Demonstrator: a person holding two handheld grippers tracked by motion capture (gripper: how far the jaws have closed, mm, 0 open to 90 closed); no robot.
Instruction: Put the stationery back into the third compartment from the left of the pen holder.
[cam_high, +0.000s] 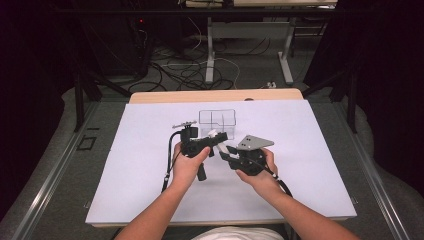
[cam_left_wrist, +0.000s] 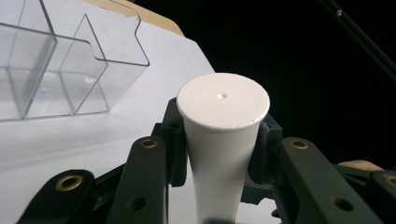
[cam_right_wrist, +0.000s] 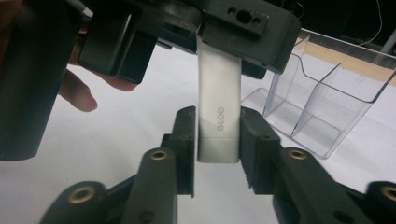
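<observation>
Hands level above table (cam_high: 150, 150); left hand-held gripper (cam_left_wrist: 219, 135) clamps white tube (cam_left_wrist: 219, 154); right hand-held gripper (cam_right_wrist: 217, 140) seemingly pinches its cap end.

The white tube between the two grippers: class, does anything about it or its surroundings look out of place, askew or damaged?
Nothing stands out. The white tube looks intact, gripped at one end by the left gripper and at the other by the right gripper. The clear organiser stands upright on the table.

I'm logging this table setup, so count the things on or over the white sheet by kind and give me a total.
Black tongs: 2, the left tongs and the right tongs
White tube, held between both: 1
Clear divided organizer: 1
Total: 4
</observation>
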